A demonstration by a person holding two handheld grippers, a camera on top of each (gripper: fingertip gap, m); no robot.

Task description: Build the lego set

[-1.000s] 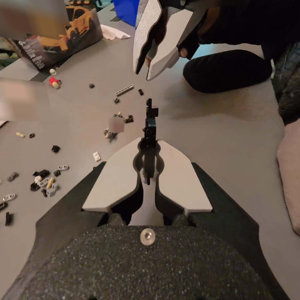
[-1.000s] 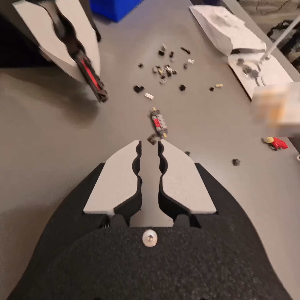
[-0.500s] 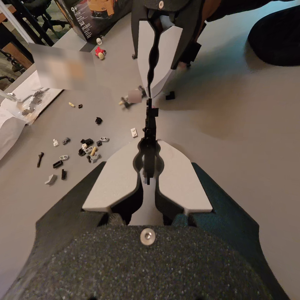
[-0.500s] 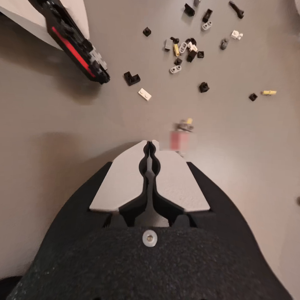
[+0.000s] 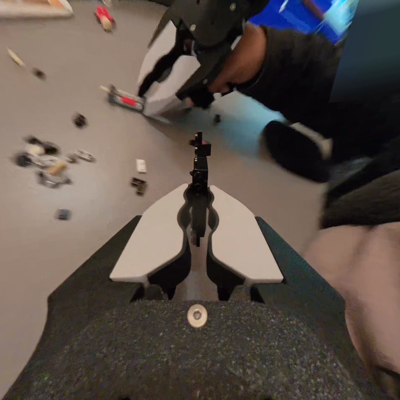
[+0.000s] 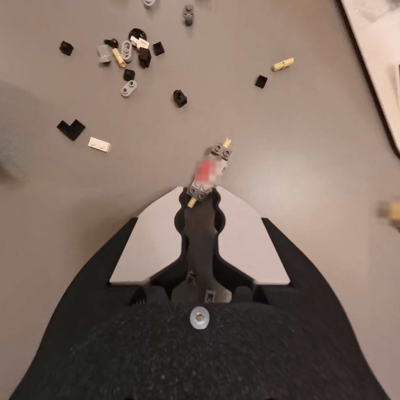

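Note:
My left gripper (image 5: pixel 198 187) is shut on a long black lego assembly (image 5: pixel 201 155) that sticks out forward past the fingertips, above the grey table (image 5: pixel 86 216). A grey assembly (image 6: pixel 219 151) with a red middle and tan pins lies on the table; it also shows blurred in the left wrist view (image 5: pixel 126 101). My right gripper (image 6: pixel 199 190) stands low over the table, jaws a little apart around that assembly's near end, with small gaps on both sides. In the left wrist view the right gripper (image 5: pixel 149 101), held by a hand, touches down at the assembly's end.
Loose parts lie beyond the right gripper: a black L piece (image 6: pixel 71 129), a white plate (image 6: pixel 99 144), a cluster of small parts (image 6: pixel 127 52), a tan pin (image 6: pixel 283 64). Paper (image 6: pixel 378 65) lies at the right edge. A dark rounded object (image 5: pixel 292 149) rests right of the left gripper. Across from one pair of fingers to the other is roughly 15 cm. The left tips stand about 7 cm off the black L piece (image 6: pixel 71 129). Look for it in the left wrist view (image 5: pixel 138 182) too.
The right gripper was shut beside the grey assembly; now its jaws are apart around the assembly's near end. The left gripper has swung round, still holding the black assembly.

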